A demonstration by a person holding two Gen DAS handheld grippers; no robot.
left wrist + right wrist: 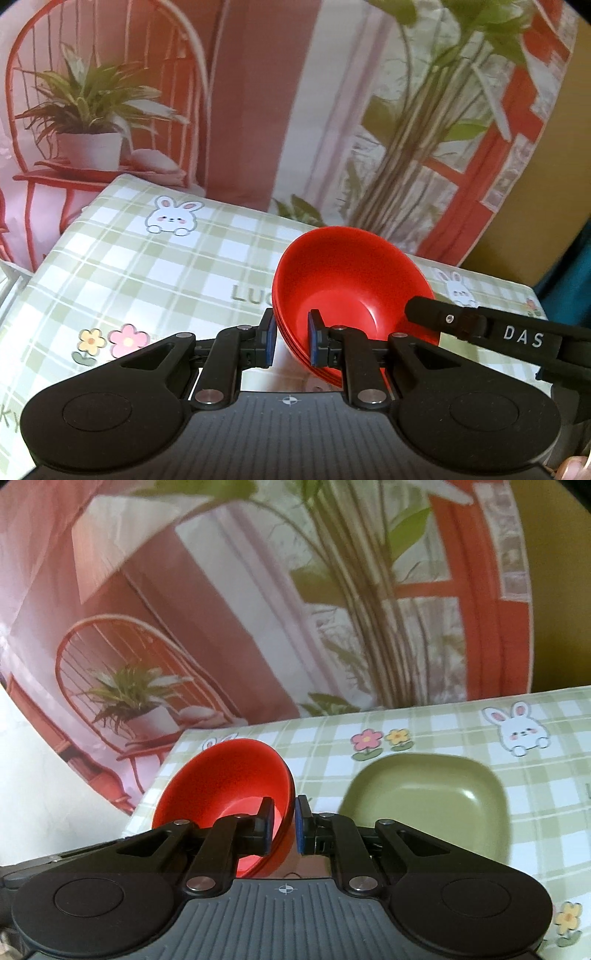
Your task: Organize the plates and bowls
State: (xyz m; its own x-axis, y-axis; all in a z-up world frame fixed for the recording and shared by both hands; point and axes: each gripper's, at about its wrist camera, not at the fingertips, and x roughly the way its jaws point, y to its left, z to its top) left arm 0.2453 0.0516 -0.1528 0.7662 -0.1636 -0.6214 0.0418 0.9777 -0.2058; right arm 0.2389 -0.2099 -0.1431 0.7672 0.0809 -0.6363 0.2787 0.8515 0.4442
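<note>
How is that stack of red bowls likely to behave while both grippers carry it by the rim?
The stack of red bowls looks like smooth, glossy plastic, so probably light and stiff, but slippery. The left gripper and right gripper each pinch only a thin edge of rim, so it may pivot or tilt. Several nested rims show, so lower bowls could slide loose.

left claw (291, 341): black linkage, blue pads, silver rivets | right claw (284, 825): same (white "DAS" lettering)

My two views are evenly lit and fairly bright, with fisheye bending and dark corners at the edges, a soft backdrop (258, 92), and a small glint in the green dish (469, 794).
</note>
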